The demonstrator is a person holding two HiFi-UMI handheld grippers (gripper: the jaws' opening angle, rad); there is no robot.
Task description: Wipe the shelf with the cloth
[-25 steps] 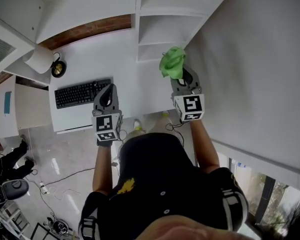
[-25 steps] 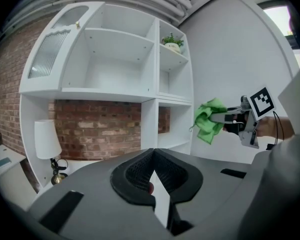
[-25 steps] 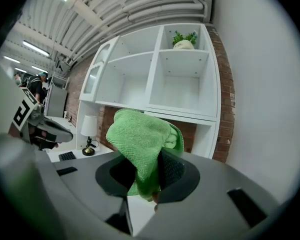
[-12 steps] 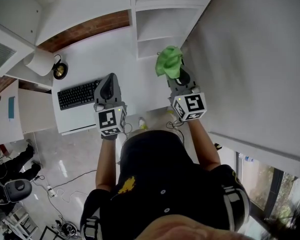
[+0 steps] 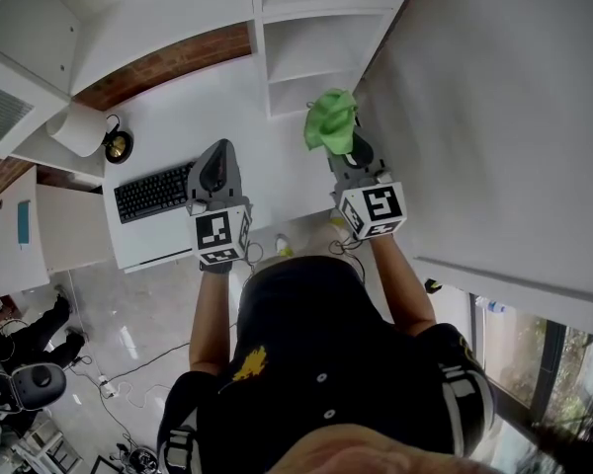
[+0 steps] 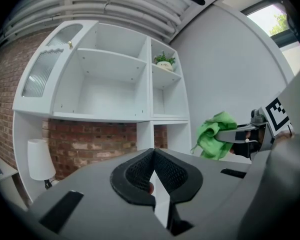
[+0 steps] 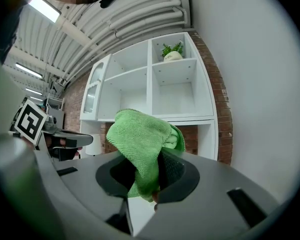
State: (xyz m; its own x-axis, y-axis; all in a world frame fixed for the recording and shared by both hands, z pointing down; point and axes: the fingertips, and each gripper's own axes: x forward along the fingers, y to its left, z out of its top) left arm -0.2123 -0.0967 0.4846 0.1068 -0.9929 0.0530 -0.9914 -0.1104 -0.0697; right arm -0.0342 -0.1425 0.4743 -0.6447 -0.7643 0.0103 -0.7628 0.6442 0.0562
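Note:
A crumpled green cloth (image 5: pixel 330 121) is pinched in my right gripper (image 5: pixel 343 146), which is shut on it and held up in front of the lower cubbies of the white shelf unit (image 5: pixel 316 57). In the right gripper view the cloth (image 7: pixel 142 144) bulges up out of the right gripper (image 7: pixel 150 171) and hides part of the shelf unit (image 7: pixel 160 91). My left gripper (image 5: pixel 217 158) hovers over the desk to the left, shut and empty. In the left gripper view the left gripper (image 6: pixel 152 166) points at the shelf unit (image 6: pixel 115 89), with the cloth (image 6: pixel 213 134) at the right.
A black keyboard (image 5: pixel 153 188), a white lamp shade (image 5: pixel 79 126) and a small round dark object (image 5: pixel 117 143) sit on the white desk (image 5: pixel 208 97). A potted plant (image 6: pixel 164 61) stands in the top right cubby. A white wall (image 5: pixel 494 117) runs close on the right.
Both grippers have drifted slightly up toward the shelf unit. The right one still holds the cloth; the left stays shut.

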